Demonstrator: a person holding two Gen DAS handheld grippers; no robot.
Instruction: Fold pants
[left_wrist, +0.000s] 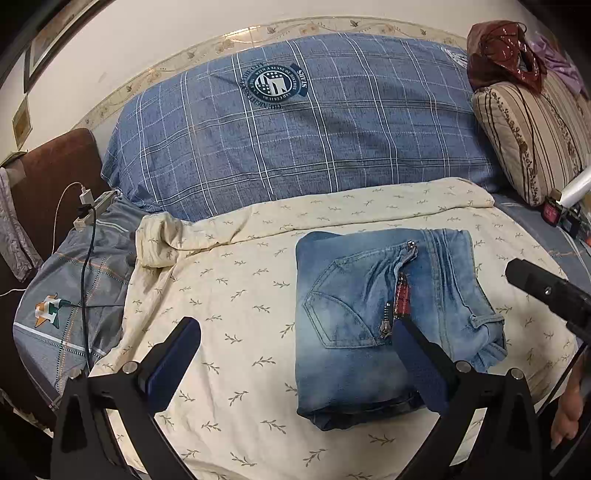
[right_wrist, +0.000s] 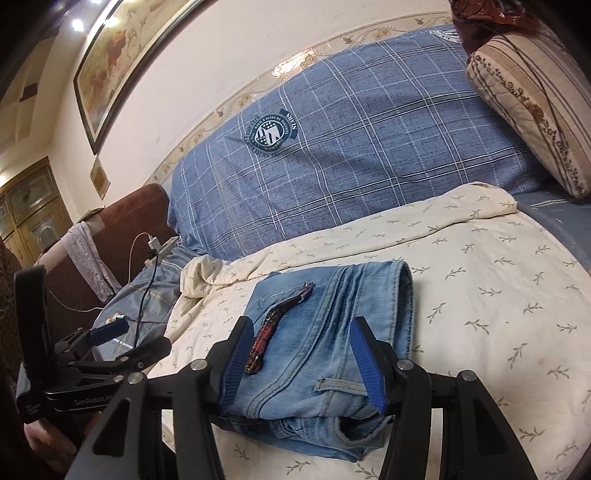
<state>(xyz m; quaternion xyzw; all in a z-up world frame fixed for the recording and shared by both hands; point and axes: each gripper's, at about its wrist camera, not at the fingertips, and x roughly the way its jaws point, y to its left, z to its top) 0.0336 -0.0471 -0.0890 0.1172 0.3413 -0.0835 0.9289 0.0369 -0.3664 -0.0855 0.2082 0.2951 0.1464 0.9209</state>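
The folded light-blue jeans (left_wrist: 354, 325) lie flat on the cream leaf-print sheet (left_wrist: 229, 295), back pocket and a red plaid fly strip (right_wrist: 273, 328) facing up. My left gripper (left_wrist: 295, 336) hovers open and wide above the sheet; its right finger (left_wrist: 417, 362) overlaps the jeans' near right part. In the right wrist view the jeans (right_wrist: 332, 317) sit just ahead. My right gripper (right_wrist: 303, 358) stands half open over their near waistband end, with denim showing between the blue pads. The left gripper (right_wrist: 129, 338) shows at the left, off the jeans.
A big blue plaid pillow (left_wrist: 295, 129) lines the wall behind. A striped cushion (left_wrist: 535, 133) leans at the right. A charger and dark cable (left_wrist: 86, 236) lie on grey bedding at the left, by a brown headboard (left_wrist: 55, 173). A hand (left_wrist: 565, 417) shows at the lower right.
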